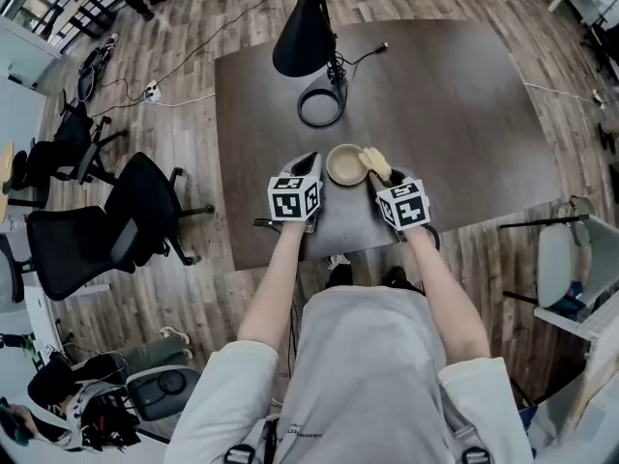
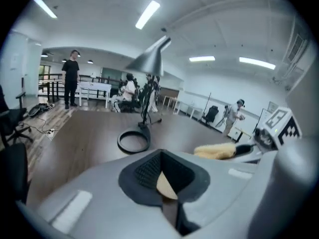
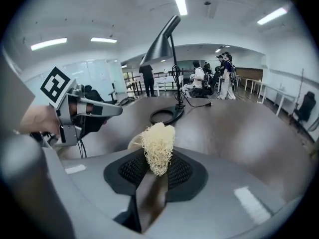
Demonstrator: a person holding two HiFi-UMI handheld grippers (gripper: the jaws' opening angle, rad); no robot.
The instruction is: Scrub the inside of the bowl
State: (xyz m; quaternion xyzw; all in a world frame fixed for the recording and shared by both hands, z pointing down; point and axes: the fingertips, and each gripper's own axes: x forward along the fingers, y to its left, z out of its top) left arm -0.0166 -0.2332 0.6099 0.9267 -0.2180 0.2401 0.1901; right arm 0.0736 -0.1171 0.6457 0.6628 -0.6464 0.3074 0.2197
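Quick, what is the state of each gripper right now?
The left gripper is closed on the rim of the bowl.
The right gripper is closed on the fibrous scrubber.

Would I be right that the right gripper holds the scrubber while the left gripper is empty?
Not quite: the left gripper is shut on the rim of the bowl, as the left gripper view shows. The right gripper does hold the scrubber.

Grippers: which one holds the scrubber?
The right gripper: its jaws clamp the pale fibrous scrubber, while the left gripper grips the bowl rim.
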